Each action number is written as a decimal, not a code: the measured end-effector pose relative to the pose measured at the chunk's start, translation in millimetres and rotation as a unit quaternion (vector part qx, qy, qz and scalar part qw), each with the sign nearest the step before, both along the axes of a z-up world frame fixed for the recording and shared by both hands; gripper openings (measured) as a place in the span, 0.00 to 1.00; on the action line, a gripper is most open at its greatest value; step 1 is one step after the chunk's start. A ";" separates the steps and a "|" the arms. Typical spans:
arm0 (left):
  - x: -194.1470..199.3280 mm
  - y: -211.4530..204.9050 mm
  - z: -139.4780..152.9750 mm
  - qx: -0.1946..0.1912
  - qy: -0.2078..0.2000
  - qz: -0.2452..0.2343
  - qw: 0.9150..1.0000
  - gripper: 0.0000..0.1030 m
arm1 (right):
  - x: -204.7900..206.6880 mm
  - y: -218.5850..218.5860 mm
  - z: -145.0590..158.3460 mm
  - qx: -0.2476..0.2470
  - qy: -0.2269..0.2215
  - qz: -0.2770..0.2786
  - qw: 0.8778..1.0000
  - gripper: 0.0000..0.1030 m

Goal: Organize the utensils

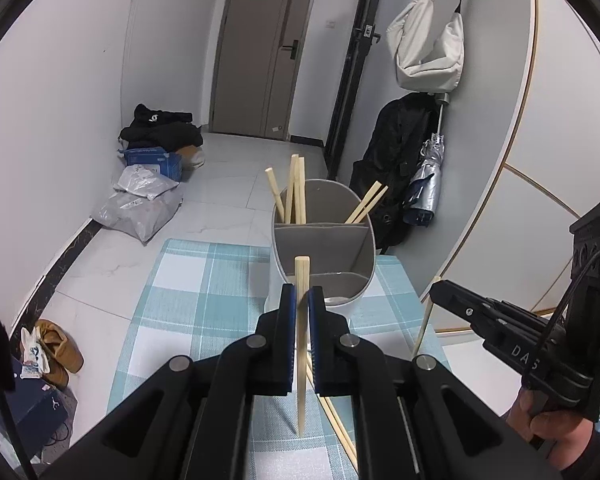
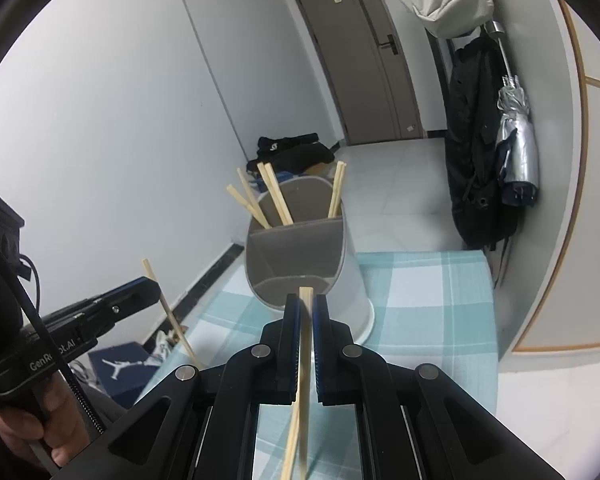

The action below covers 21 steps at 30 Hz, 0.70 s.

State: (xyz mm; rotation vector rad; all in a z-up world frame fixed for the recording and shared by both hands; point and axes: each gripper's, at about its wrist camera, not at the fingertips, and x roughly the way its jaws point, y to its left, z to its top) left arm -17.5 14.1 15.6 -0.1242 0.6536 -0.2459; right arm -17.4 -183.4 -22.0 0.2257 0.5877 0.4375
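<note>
Wooden chopstick [image 1: 301, 344] is clenched upright in the left gripper [image 1: 303, 300] jaws and another chopstick [image 2: 303, 360] in the right gripper [image 2: 306, 304] jaws, both held before the grey holder [image 1: 328, 248] standing at the checked surface's [image 1: 188, 280] far edge.

White letters "DAS" stood on the side of the right gripper [image 1: 436, 294], as seen from the left wrist camera; the rest of the word was cut off by a cable. From the right wrist camera, the left gripper [image 2: 150, 286] bore "GenR" and then ".AI", with the middle letters hidden behind a cable. A dark blue box [image 2: 118, 368] on the floor showed a white jumping-figure logo. The blue crate [image 1: 154, 160] carried print too small to read.
</note>
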 end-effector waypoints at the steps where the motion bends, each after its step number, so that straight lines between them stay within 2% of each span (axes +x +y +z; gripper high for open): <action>1: 0.1 -0.7 1.5 0.001 -0.001 -0.001 1.000 0.03 | -0.7 -0.9 1.8 0.002 -0.003 -0.001 1.000 0.05; 10: 3.1 -5.4 18.7 0.003 -0.003 -0.017 1.000 0.03 | -3.5 -2.5 18.9 0.013 -0.024 0.005 1.000 0.05; 15: 6.1 -9.4 32.5 0.002 -0.011 -0.027 1.000 0.03 | -2.9 -6.3 29.0 0.035 -0.029 0.009 0.999 0.04; 16: 7.3 -10.5 36.1 0.001 -0.012 -0.030 0.999 0.03 | -3.2 -7.0 32.5 0.038 -0.033 0.010 0.999 0.00; 21: 15.0 -17.5 44.7 0.011 -0.017 -0.037 0.999 0.03 | 0.4 -8.2 43.9 0.051 -0.040 0.024 0.998 0.00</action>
